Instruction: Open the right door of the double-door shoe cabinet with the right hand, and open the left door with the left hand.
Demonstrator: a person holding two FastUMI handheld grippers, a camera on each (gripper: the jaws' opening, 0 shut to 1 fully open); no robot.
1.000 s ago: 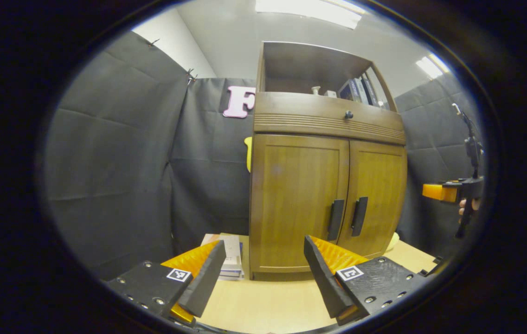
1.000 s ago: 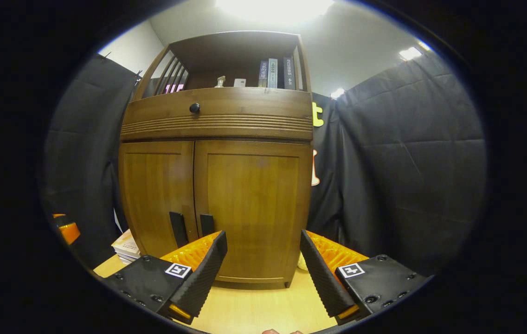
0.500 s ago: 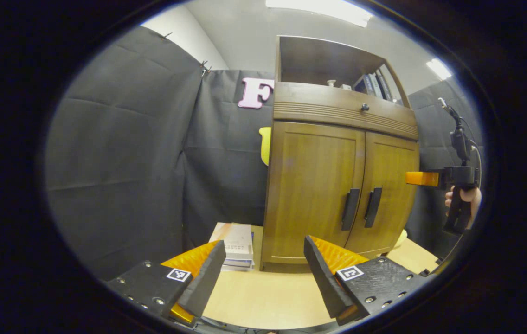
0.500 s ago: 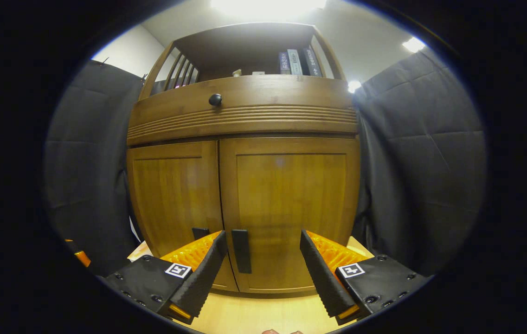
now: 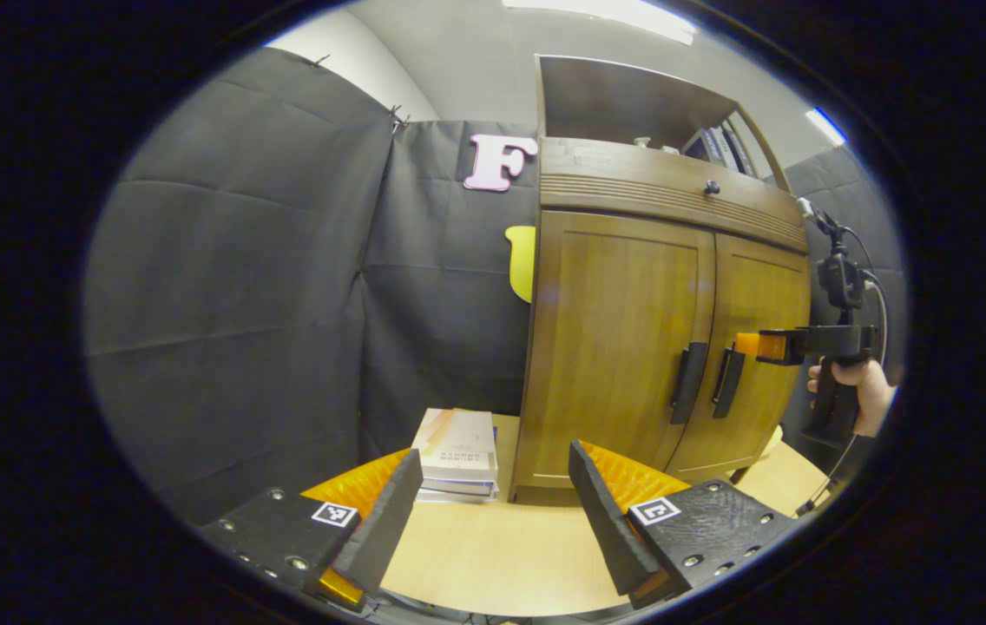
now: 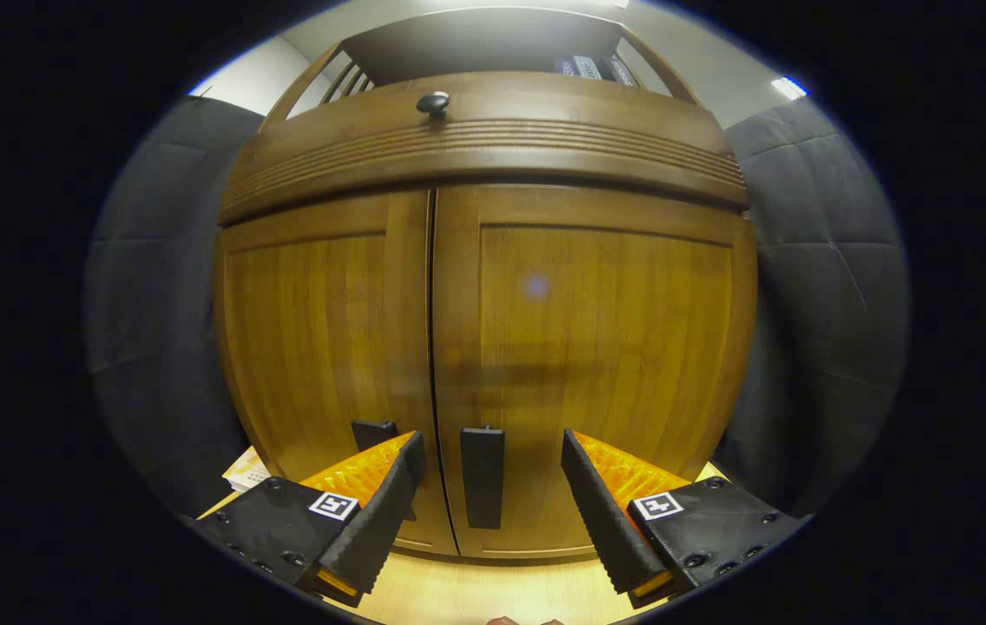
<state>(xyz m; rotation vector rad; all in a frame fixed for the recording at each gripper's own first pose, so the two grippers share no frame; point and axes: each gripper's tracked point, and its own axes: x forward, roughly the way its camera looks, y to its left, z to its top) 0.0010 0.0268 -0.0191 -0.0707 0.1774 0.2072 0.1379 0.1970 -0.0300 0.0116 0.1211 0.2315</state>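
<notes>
A pale wooden counter [image 5: 493,555] is seen at the bottom of both gripper views. A wooden double-door shoe cabinet [image 5: 623,347] is stood on it, both doors closed. Just beside the cabinet's left flank, a small stack of books [image 5: 456,453] is laid flat on the counter. At the cabinet's right foot, a pale yellow object [image 5: 772,438] is partly hidden and cannot be identified.

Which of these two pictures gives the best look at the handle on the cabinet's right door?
The right gripper view: the right door handle stands close and face-on, between the open fingers of the right gripper. In the left gripper view the same handle is small, far off and seen at an angle, with the right gripper near it.
</notes>
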